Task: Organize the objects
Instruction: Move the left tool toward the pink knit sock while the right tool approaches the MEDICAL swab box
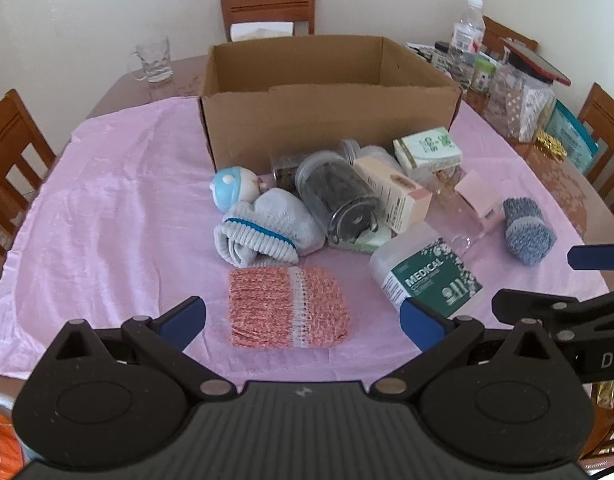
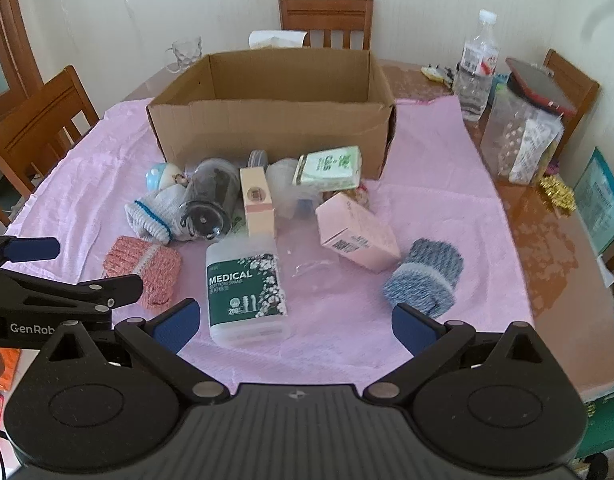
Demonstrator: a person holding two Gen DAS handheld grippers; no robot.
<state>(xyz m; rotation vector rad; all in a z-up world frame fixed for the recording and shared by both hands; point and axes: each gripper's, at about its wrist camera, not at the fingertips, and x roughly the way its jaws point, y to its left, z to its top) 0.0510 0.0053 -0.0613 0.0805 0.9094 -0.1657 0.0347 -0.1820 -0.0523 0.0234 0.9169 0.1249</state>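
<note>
Nearest the cameras, the left tongs (image 1: 303, 322) are spread wide and hold nothing, hovering over the near edge of the pink cloth (image 1: 107, 216) that covers the bench (image 1: 563, 184). The right tongs (image 2: 293, 326) are spread the same way and also empty.

Just ahead of the left tongs lies a folded pink sock (image 1: 289, 306). Ahead of the right tongs lies the swab box (image 2: 245, 286) marked "MEDICAL", flat on the cloth, and to its right a rolled blue sock (image 2: 425, 278).

Further in sits the main heap: a grey sock (image 1: 267, 228) with a blue band, a small doll (image 1: 231, 188) in a blue cap, a dark jar (image 1: 339, 196) on its side, a tall cream carton (image 1: 393, 190), a pink carton (image 2: 357, 232) and a green carton (image 2: 331, 168) leaning on the pile.

Behind the heap stands the cardboard box (image 1: 331, 120), open at the top. As far as its visible inner walls show, nothing has gone in, though its floor is hidden. By my reading the sorting has barely begun: every item lies outside the box, and all of it is left to move.
</note>
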